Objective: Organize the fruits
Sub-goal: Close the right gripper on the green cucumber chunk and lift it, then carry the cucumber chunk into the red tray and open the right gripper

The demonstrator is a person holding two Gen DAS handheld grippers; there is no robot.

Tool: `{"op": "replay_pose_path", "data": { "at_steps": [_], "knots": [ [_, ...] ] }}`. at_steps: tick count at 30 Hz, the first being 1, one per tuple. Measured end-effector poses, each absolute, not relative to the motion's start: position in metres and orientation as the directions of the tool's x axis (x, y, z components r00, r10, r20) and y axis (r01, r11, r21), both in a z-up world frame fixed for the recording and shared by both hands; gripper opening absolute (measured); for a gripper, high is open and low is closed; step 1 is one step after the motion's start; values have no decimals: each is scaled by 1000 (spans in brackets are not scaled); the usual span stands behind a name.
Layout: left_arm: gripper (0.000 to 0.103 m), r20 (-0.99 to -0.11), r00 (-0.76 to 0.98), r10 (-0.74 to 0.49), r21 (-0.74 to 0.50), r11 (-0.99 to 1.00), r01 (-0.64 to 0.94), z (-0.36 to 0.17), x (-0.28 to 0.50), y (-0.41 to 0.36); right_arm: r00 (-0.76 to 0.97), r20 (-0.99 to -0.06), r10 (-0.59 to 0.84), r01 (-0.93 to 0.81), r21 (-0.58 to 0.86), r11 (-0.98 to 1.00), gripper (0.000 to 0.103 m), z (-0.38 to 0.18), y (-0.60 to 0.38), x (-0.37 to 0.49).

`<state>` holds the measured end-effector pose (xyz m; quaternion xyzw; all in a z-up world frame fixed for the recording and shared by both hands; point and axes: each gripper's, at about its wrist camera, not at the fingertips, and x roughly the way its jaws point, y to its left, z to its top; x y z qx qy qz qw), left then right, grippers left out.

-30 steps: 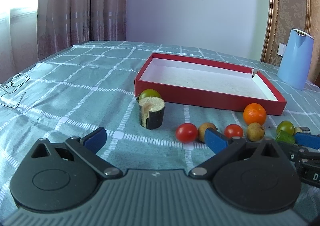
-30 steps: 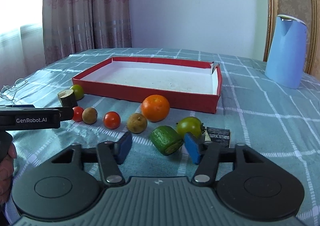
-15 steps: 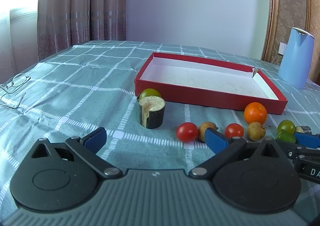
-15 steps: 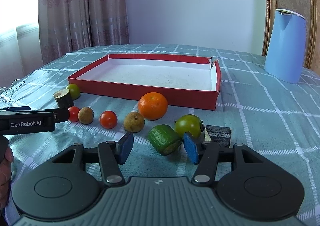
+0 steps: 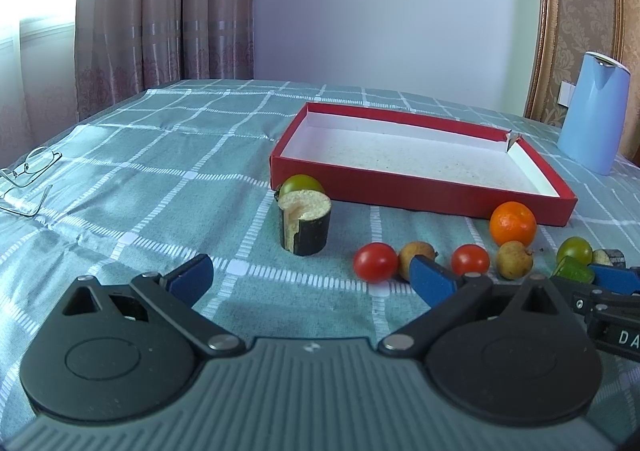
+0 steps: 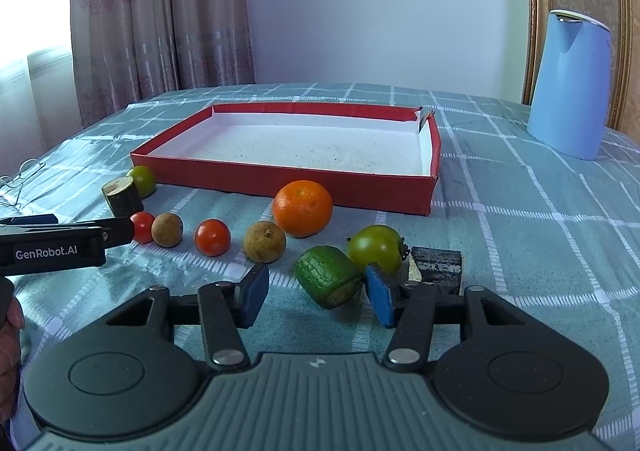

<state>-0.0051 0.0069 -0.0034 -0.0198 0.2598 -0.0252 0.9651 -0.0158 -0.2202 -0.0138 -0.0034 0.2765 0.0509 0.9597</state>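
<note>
Just in front of the red tray (image 6: 280, 183), green cucumber chunk (image 6: 328, 276) between closing right hand-held gripper (image 6: 316, 293) pads (not yet pinched). Centre it, squeeze gently. Left hand-held gripper (image 5: 308, 281) apart, empty.

Bright window (image 5: 24, 11) daylight from left, fisheye-curved edges.

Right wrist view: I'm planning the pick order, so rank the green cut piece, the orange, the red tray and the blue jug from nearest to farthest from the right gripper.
1. Green cut piece: just ahead of the right gripper, toward its right finger.
2. Orange: farther ahead, centre.
3. Red tray: behind the orange.
4. Blue jug: far right, at the back.
</note>
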Motion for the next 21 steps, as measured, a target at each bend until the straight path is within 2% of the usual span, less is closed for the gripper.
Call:
{"op": "replay_pose_path", "data": {
  "at_steps": [6, 7, 10, 15, 21],
  "knots": [
    [103, -501, 863, -57, -49, 998, 37, -3, -5, 7, 833, -547, 86, -91, 17, 996, 53, -15, -219, -12],
    [103, -502, 863, -57, -49, 998, 37, -3, -5, 6, 832, -549, 82, -89, 13, 996, 51, -15, -219, -11],
    [103, -502, 863, -56, -49, 998, 36, -3, -5, 7, 833, -551, 57, -69, -1, 998, 36, -15, -221, -10],
    [103, -502, 863, -55, -50, 998, 34, -3, -5, 7, 839, -539, 72, -68, 27, 997, 35, -15, -226, -13],
    [103, -507, 860, -51, -56, 998, 26, -3, -4, 8, 877, -468, 110, -88, 68, 994, 35, 3, -227, -27]
  ]
}}
